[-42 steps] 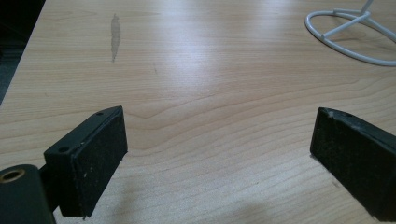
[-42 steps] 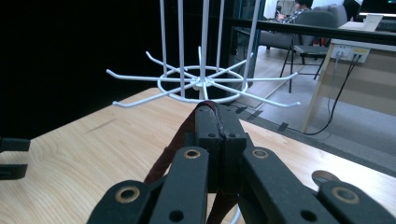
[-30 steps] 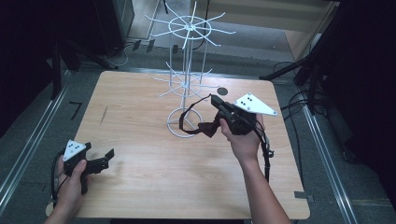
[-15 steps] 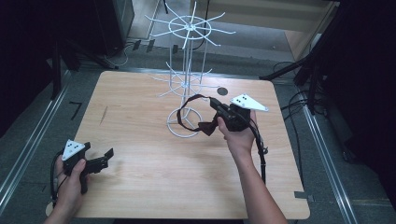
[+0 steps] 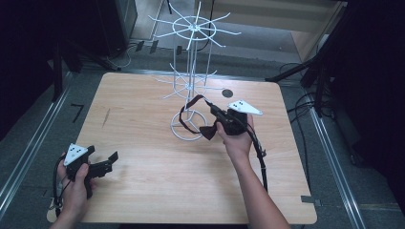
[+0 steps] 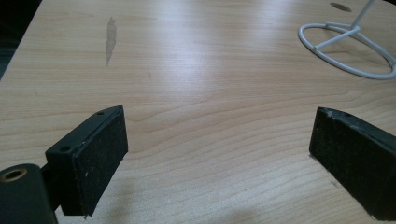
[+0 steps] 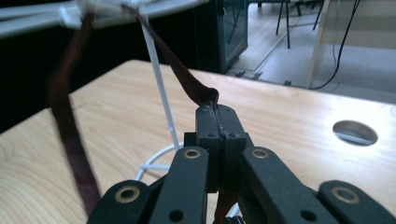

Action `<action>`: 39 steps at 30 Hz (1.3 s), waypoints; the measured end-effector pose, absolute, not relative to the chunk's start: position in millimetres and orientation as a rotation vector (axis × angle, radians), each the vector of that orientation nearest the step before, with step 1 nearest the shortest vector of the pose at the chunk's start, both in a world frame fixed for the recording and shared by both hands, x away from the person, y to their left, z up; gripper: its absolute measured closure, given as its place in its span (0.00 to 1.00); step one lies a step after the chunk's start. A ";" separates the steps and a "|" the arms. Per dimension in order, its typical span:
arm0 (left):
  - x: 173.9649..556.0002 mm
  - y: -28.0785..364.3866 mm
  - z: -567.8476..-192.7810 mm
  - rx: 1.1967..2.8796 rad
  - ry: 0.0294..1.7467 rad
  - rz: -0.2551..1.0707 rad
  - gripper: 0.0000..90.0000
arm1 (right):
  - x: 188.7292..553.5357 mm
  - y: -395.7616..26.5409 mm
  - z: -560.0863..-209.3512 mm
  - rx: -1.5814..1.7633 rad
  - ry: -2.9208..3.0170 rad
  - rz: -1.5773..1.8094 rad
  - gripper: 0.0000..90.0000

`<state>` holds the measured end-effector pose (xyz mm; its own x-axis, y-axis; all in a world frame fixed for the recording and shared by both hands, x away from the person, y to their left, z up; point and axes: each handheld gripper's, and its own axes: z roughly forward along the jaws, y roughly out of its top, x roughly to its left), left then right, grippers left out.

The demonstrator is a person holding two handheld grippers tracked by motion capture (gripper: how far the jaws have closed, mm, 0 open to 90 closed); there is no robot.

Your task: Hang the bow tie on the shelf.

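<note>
Strap [image 5: 191, 101] dark maroon, looped over a lower arm of the white wire rack [image 5: 190, 71], centre frame; its long axis runs up-left from the right tongs [image 5: 213, 110] to that hook. Right tongs clamped shut on the strap's end [image 7: 205, 95]. Left tongs [image 5: 111, 160], lower left over the surface [image 5: 157, 181], gape wide open holding nothing, much farther from the strap

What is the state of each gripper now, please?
Left gripper: open, holding nothing.
Right gripper: closed on the dark red strap.
</note>
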<state>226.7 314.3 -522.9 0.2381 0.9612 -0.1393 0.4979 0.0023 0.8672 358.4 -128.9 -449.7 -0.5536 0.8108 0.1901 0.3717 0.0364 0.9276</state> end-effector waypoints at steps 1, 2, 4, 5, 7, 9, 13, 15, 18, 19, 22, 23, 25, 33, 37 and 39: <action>226.9 315.1 -523.1 1.620 1.389 0.654 0.06 | 360.2 -125.4 -454.0 1.190 1.943 1.511 1.00; 227.1 315.5 -523.0 1.615 1.396 0.653 0.06 | 361.4 -124.5 -455.7 1.192 1.947 1.505 1.00; 227.5 315.9 -523.1 1.610 1.402 0.650 0.06 | 364.3 -123.4 -458.9 1.195 1.957 1.496 1.00; 227.5 316.0 -523.1 1.610 1.403 0.649 0.06 | 366.3 -122.9 -461.4 1.200 1.968 1.480 1.00; 227.7 316.1 -523.1 1.607 1.406 0.648 0.06 | 369.1 -122.7 -464.9 1.200 1.983 1.457 1.00; 227.7 316.4 -523.1 1.605 1.406 0.645 0.06 | 371.9 -122.2 -469.4 1.205 1.998 1.433 1.00; 227.5 317.0 -523.2 1.609 1.408 0.631 0.06 | 375.0 -121.8 -475.0 1.226 2.012 1.440 0.99; 227.2 317.9 -523.3 1.608 1.409 0.621 0.06 | 375.6 -120.9 -477.0 1.231 2.019 1.442 0.98; 226.9 318.5 -523.5 1.608 1.405 0.611 0.06 | 376.4 -116.9 -482.7 1.234 2.043 1.430 0.99; 226.9 318.5 -523.5 1.608 1.405 0.611 0.06 | 376.4 -116.9 -482.7 1.234 2.043 1.430 0.99; 226.1 318.6 -523.4 1.609 1.403 0.607 0.06 | 376.8 -114.8 -488.8 1.236 2.047 1.427 0.99; 226.0 318.9 -523.3 1.609 1.402 0.605 0.06 | 376.8 -115.6 -489.9 1.243 2.043 1.440 0.99; 226.0 319.1 -523.2 1.609 1.403 0.606 0.06 | 375.8 -116.9 -490.6 1.252 2.035 1.454 0.94; 225.1 319.0 -523.3 1.594 1.401 0.616 0.08 | 363.2 -124.8 -479.5 1.219 1.992 1.480 0.41; 225.3 319.1 -523.3 1.606 1.397 0.608 0.08 | 350.5 -132.6 -475.3 1.188 1.991 1.487 0.29; 225.6 319.2 -523.4 1.607 1.397 0.604 0.08 | 346.3 -137.2 -474.9 1.193 1.996 1.489 0.23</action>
<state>225.6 319.2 -523.4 0.2443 0.9512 -0.1885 0.5144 0.0377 0.8567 346.3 -137.2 -474.9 -0.5684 0.8026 0.1810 0.4023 0.0792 0.9121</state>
